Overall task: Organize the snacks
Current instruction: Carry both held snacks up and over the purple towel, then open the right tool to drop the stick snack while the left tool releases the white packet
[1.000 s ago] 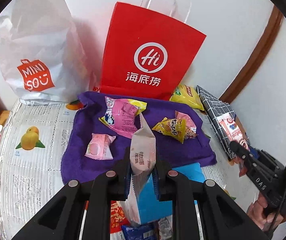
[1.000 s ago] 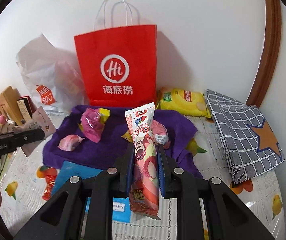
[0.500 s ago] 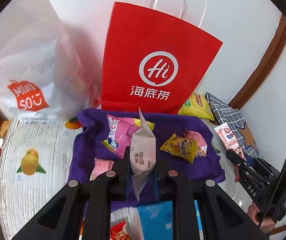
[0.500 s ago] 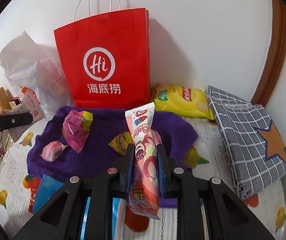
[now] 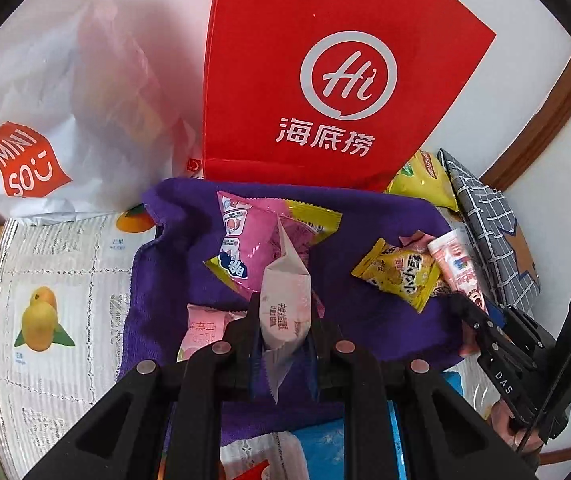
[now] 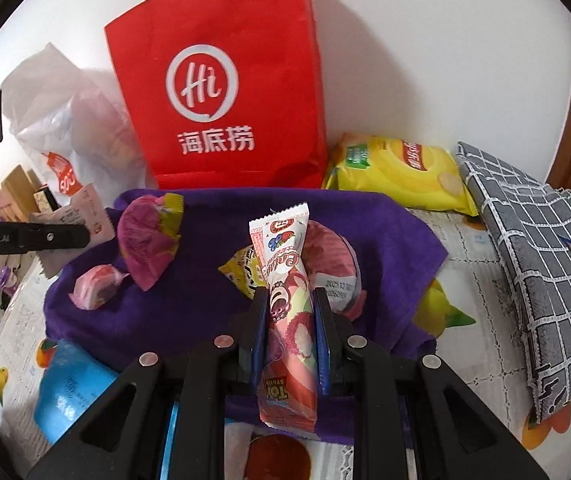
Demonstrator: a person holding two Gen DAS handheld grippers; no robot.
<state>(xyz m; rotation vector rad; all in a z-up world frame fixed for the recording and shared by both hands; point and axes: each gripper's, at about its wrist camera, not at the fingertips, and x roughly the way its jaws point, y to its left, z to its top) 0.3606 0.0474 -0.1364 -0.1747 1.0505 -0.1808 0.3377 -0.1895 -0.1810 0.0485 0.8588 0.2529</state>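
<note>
My left gripper (image 5: 283, 320) is shut on a pale pink-white snack packet (image 5: 285, 300), held above the purple towel (image 5: 365, 320). My right gripper (image 6: 289, 316) is shut on a long pink cartoon snack stick (image 6: 285, 292), also over the purple towel (image 6: 189, 312). On the towel lie a pink-and-yellow packet (image 5: 253, 240), a yellow packet (image 5: 401, 276) and a small pink packet (image 5: 201, 328). The right gripper with its stick shows at the right of the left wrist view (image 5: 481, 320); the left gripper shows at the left of the right wrist view (image 6: 81, 236).
A red paper bag (image 5: 325, 80) stands against the wall behind the towel, with a white plastic Miniso bag (image 5: 45, 100) to its left. A yellow chip bag (image 6: 397, 172) and a folded grey checked cloth (image 6: 533, 260) lie to the right. A blue packet (image 6: 69, 392) lies near the front.
Both grippers have moved forward over the purple towel toward the red bag, each still holding its snack. The blue packet has dropped lower in both views.
</note>
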